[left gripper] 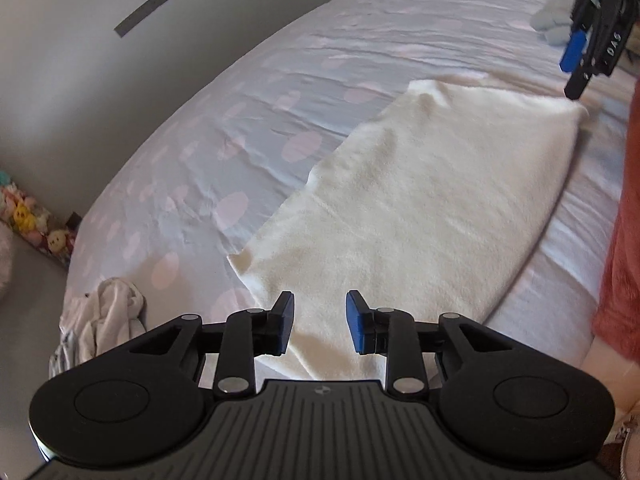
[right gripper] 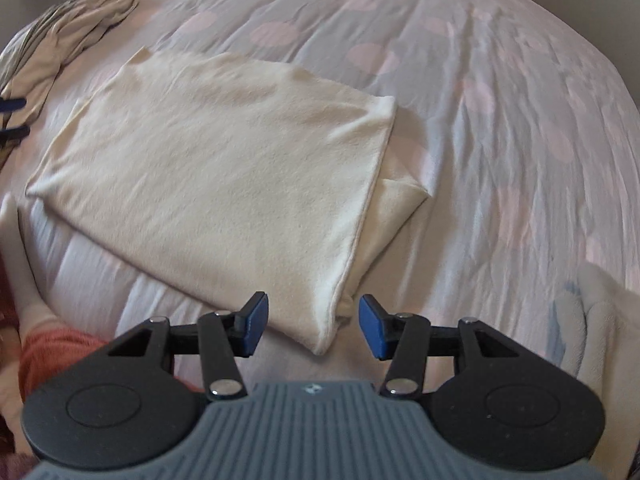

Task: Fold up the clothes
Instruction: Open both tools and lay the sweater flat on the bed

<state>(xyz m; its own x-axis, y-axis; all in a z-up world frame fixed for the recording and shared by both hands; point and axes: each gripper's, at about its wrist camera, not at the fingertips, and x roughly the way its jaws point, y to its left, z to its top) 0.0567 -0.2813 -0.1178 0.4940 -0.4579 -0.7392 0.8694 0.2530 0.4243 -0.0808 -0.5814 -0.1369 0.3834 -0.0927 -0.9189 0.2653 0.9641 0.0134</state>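
now the cream cloth lay folded flat on the bed, and it is the landmark for everything else. its top layer made a wide, smooth shape, and a bit of a lower layer stuck out along one side edge. the near corner of the cloth pointed toward the right tool.

the right tool hung just above that near corner. its two blue pads stood apart with a fair gap, and the corner showed between them, but the pads did not press on it. it held nothing.

the left tool hung over the other end of the cream cloth. its blue pads stood a little apart, a smaller gap than on the right one. the cloth lay below them and they did not pinch it.

a crumpled pale garment sat on the bed past the far end of the cream cloth, near the left tool. some white and light blue clothes lay on the bed off to the other side of the cream cloth, beside the right tool. a reddish fuzzy sleeve showed at the near long edge of the cream cloth.

the bed cover was pale with soft pink spots and many small wrinkles.
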